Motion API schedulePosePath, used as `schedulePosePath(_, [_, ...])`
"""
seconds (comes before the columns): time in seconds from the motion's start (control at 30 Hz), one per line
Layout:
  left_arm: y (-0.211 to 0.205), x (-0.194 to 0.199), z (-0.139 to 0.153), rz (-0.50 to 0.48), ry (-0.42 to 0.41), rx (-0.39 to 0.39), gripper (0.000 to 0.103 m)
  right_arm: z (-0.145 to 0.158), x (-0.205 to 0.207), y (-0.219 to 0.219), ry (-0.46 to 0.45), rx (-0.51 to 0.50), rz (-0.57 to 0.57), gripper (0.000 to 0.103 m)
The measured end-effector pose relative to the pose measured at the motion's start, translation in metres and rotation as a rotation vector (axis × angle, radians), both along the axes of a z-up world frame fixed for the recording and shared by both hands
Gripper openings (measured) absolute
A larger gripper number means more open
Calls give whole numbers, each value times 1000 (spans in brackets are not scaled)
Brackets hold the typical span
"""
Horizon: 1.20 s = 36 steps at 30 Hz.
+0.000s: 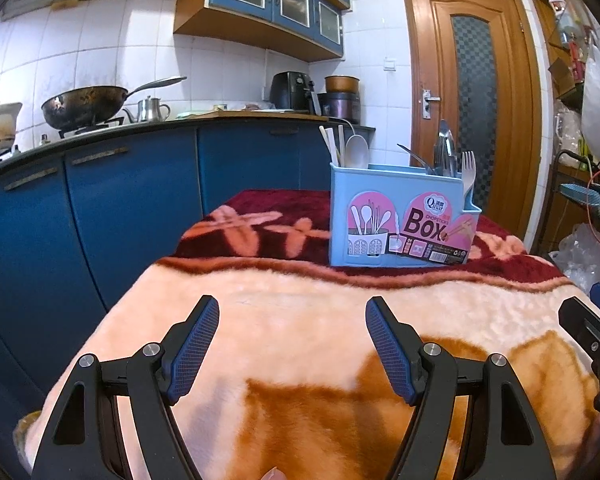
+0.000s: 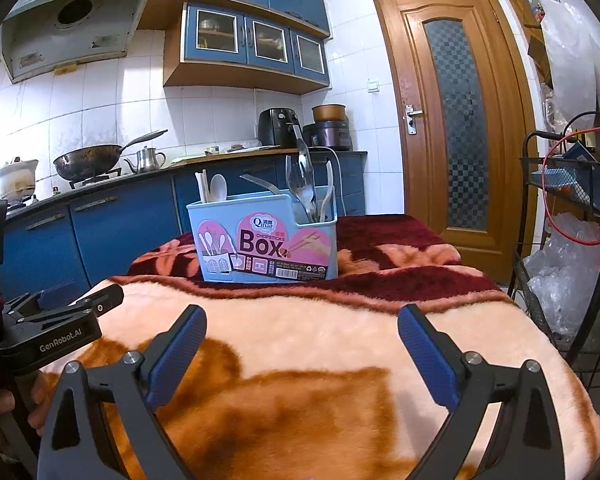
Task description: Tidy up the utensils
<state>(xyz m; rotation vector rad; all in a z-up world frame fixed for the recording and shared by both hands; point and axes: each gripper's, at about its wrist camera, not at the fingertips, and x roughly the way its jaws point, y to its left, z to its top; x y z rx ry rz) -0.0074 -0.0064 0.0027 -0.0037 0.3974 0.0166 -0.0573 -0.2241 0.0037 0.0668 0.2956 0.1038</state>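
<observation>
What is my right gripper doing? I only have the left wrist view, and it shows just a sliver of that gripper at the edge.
Observer: The right gripper is open, with nothing between its fingers, above the blanket.
Operator: Is the box straight ahead of it?
Observer: A little left of centre. The blue chopsticks box stands upright on the blanket's dark red band, with its label facing the gripper.
Operator: Can you see into the lower side pocket?
Observer: Yes. The right wrist view looks over its low wall, and metal utensils and a white handle stand inside it.
</observation>
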Motion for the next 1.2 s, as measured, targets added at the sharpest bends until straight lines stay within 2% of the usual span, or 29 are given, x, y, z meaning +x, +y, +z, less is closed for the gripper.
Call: schedulePosePath(1.2, [2, -3, 1, 6, -10, -4, 77, -1, 0, -1, -1, 0, 0, 99])
